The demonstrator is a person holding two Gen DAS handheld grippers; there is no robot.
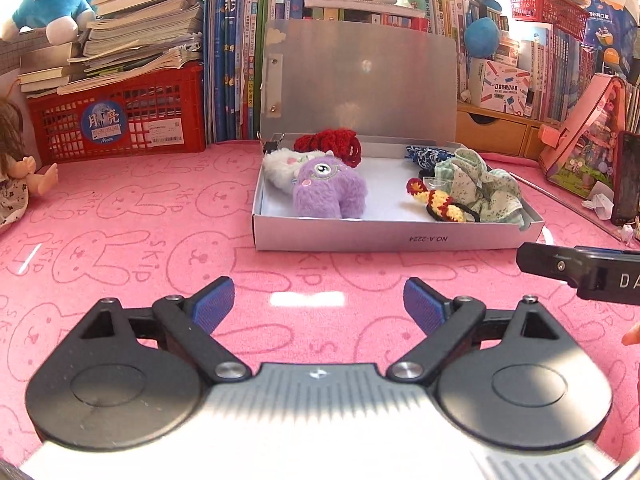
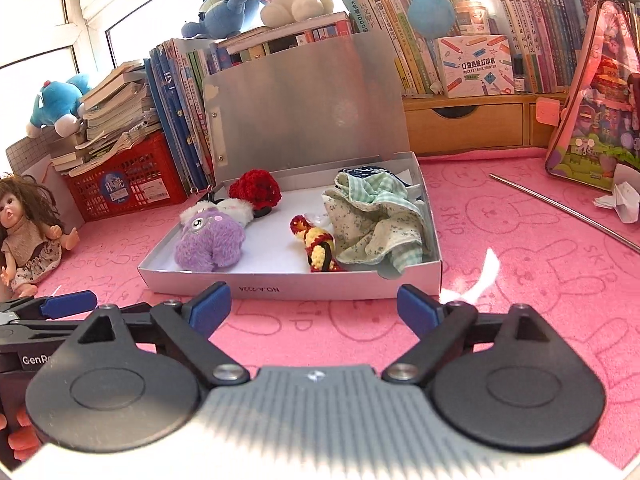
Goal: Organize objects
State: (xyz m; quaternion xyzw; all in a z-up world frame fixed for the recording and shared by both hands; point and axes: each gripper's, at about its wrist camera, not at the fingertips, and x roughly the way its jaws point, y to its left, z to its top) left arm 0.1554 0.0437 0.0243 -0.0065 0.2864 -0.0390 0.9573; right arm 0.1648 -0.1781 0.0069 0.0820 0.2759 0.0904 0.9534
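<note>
A shallow silver box (image 1: 360, 240) (image 2: 320, 290) stands open on the pink mat, its lid upright behind it. Inside lie a purple plush monster (image 1: 330, 190) (image 2: 210, 242), a white plush (image 1: 280, 166), a red crocheted piece (image 1: 330, 145) (image 2: 256, 188), a red-and-yellow crocheted scrunchie (image 1: 440, 202) (image 2: 318, 246) and crumpled green cloth (image 1: 480, 190) (image 2: 372, 224). My left gripper (image 1: 319, 304) is open and empty over the mat, short of the box front. My right gripper (image 2: 314, 308) is open and empty too, just before the box; one of its fingers (image 1: 560, 266) shows in the left wrist view.
A doll (image 2: 28, 232) sits at the left on the mat. A red crate (image 1: 116, 120) with stacked books, upright books and plush toys line the back. A pink toy case (image 1: 588, 136), a metal rod (image 2: 560, 208) and crumpled paper (image 2: 620, 200) lie right.
</note>
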